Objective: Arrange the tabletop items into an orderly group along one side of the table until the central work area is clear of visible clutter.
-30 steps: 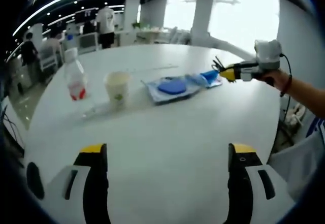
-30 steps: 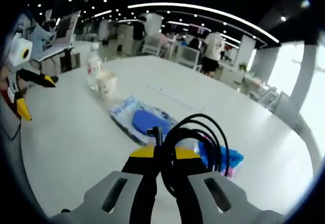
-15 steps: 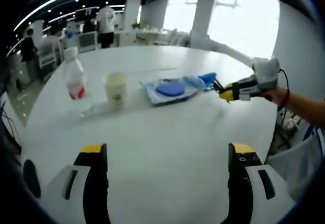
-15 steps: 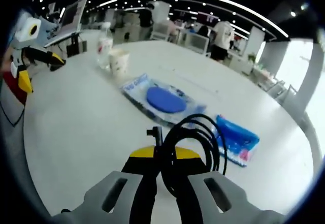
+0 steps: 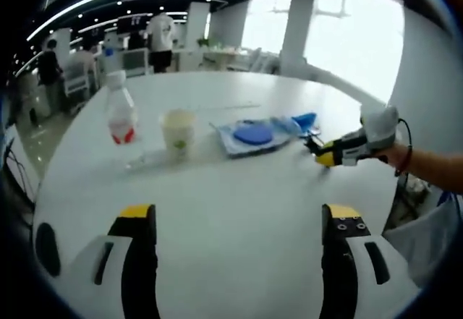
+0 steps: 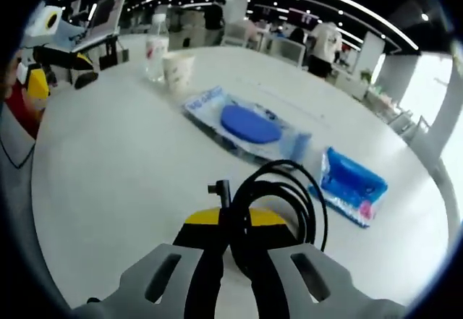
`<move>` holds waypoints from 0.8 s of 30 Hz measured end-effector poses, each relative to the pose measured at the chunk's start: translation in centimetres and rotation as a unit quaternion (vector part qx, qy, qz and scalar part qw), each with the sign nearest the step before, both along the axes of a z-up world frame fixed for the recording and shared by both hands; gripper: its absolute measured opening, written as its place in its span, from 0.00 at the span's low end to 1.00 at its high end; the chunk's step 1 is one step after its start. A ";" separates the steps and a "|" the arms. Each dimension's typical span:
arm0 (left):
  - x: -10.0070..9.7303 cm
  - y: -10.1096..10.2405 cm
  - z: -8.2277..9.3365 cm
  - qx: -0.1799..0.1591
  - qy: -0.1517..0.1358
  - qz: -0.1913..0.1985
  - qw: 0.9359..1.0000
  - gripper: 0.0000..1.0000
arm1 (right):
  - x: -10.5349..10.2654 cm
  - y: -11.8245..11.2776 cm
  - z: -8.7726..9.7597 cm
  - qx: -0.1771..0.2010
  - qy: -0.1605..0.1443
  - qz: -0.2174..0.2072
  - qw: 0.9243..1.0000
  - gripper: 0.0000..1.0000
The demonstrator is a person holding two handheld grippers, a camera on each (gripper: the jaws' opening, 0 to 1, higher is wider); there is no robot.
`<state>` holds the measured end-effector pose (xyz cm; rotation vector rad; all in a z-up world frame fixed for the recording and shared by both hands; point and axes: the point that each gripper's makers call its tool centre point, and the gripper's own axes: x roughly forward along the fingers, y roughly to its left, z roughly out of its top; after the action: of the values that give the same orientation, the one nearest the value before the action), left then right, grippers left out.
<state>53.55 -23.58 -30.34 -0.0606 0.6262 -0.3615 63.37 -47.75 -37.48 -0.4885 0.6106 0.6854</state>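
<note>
The cable [image 6: 278,207] is a light, limp coil of black cord; it will sag and spring loose, so hold it across the bunched loops rather than by one strand. The right gripper [image 6: 233,225] has its jaws closed on the coil near the plug end, low over the table [image 6: 116,181]. In the left gripper view the right gripper [image 5: 327,151] reaches in from the right, held level. The left gripper [image 5: 235,221] hovers with jaws wide apart, empty.

The bottle [image 5: 121,109], cup [image 5: 178,132], blue pouch [image 5: 253,134] and tissue pack [image 6: 352,186] lie in a rough row across the table; the pouch contents appear soft, though detail is poor.
</note>
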 end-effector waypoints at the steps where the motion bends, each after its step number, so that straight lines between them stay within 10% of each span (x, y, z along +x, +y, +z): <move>1: 0.0 0.0 -0.1 0.003 0.000 -0.002 1.000 0.93 | 0.0 0.0 -0.1 0.000 0.001 0.001 1.000 0.11; 24: -0.3 0.3 -0.4 -0.002 0.012 0.002 1.000 0.96 | 0.3 0.3 -2.0 0.034 0.051 -0.038 0.997 0.15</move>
<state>53.24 -23.27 -30.76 -0.0697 0.6486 -0.3585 63.68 -47.44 -39.49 -0.3664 0.6965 0.6596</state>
